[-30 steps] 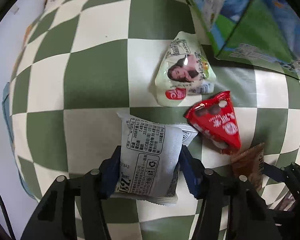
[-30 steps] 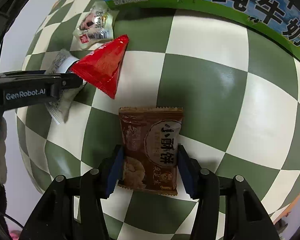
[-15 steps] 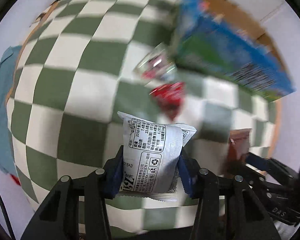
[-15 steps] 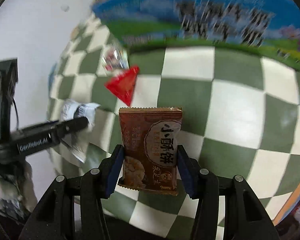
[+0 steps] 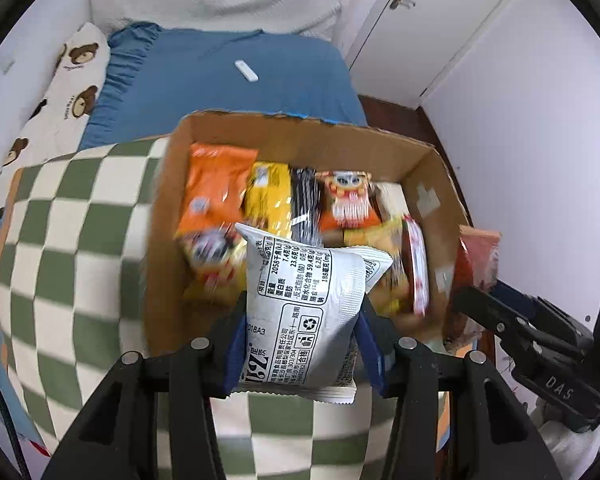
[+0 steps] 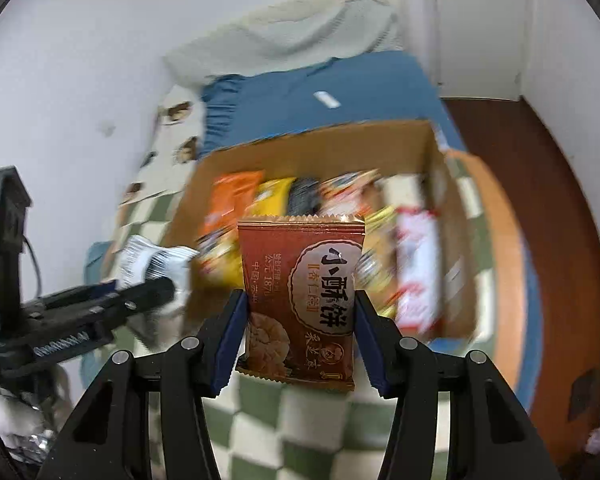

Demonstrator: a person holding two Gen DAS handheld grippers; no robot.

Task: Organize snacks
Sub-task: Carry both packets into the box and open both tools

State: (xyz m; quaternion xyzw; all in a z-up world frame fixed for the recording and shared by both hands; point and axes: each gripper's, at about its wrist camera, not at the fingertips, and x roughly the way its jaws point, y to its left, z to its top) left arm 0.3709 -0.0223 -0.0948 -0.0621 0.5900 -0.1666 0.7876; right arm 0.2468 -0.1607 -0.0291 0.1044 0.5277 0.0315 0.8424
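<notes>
My left gripper (image 5: 302, 332) is shut on a white snack packet (image 5: 308, 312) with black printed text, held in the air just in front of an open cardboard box (image 5: 172, 184). The box holds several snack bags, orange, yellow and black. My right gripper (image 6: 300, 332) is shut on a brown biscuit packet (image 6: 304, 300), also held up before the same box (image 6: 452, 208). The right gripper and its packet (image 5: 480, 260) show at the right of the left wrist view. The left gripper with the white packet (image 6: 148, 260) shows at the left of the right wrist view.
The box stands on a green and white checkered cloth (image 5: 72, 240). Behind it is a bed with a blue sheet (image 5: 228, 76), a small white object (image 5: 246, 71) on it and a bear-print pillow (image 5: 68, 76). White doors (image 5: 440, 20) and a dark wood floor (image 6: 548, 184) lie to the right.
Both grippers have lifted their packets off the checkered cloth and swung up to face the open top of the cardboard box. The loose red and pale packets have left the views.
</notes>
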